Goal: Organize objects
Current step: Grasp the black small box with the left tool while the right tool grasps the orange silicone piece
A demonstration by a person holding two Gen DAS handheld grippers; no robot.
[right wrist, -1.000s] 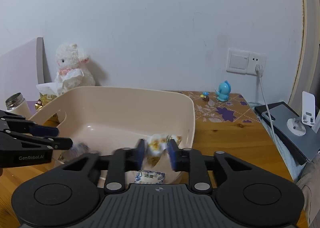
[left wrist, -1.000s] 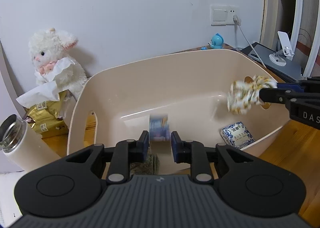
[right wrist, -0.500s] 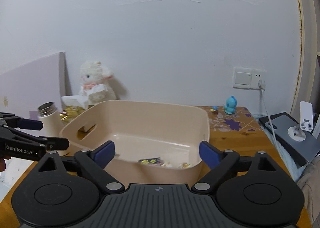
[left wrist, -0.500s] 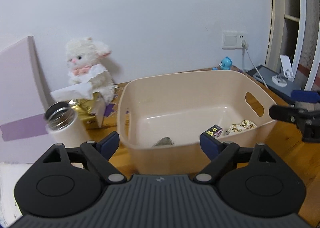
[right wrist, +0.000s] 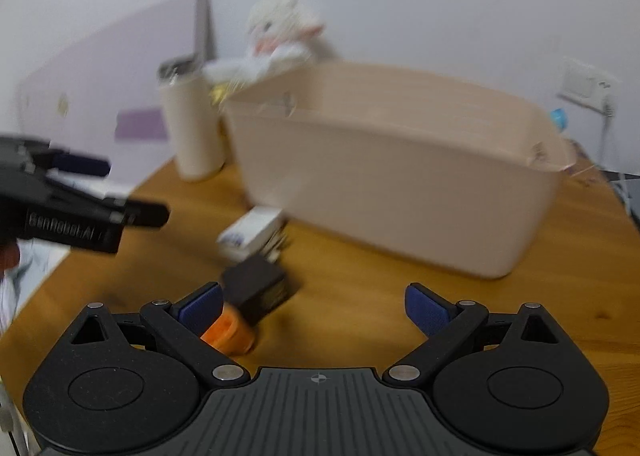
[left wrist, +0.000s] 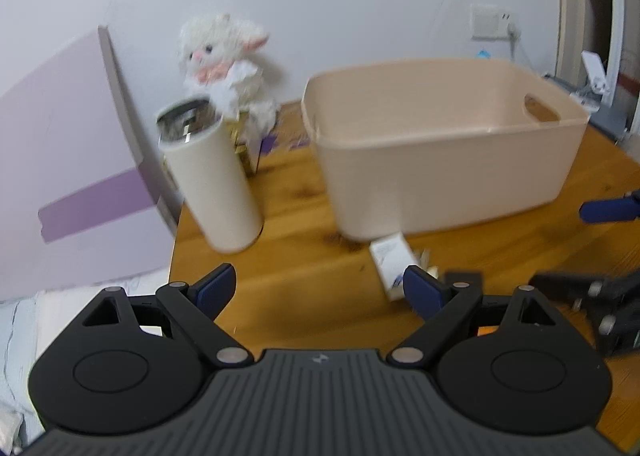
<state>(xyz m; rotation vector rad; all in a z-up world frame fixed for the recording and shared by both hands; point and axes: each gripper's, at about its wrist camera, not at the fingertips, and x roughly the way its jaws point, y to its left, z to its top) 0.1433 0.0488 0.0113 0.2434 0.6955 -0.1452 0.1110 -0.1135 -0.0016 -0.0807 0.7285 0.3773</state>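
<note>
From the left wrist, the left tongs (left wrist: 320, 288) gape empty above the tabletop (left wrist: 304, 268); a white packet (left wrist: 390, 262) lies just outside the beige bin (left wrist: 440, 159).

From the right wrist, the right tongs (right wrist: 316, 306) are spread wide too, with a dark box (right wrist: 256, 288) and an orange item (right wrist: 228, 332) near them, not yet binned.

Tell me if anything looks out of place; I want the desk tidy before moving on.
Yes. A white box, a dark box and an orange item lie loose on the desk in front of the beige bin, not inside it.
</note>
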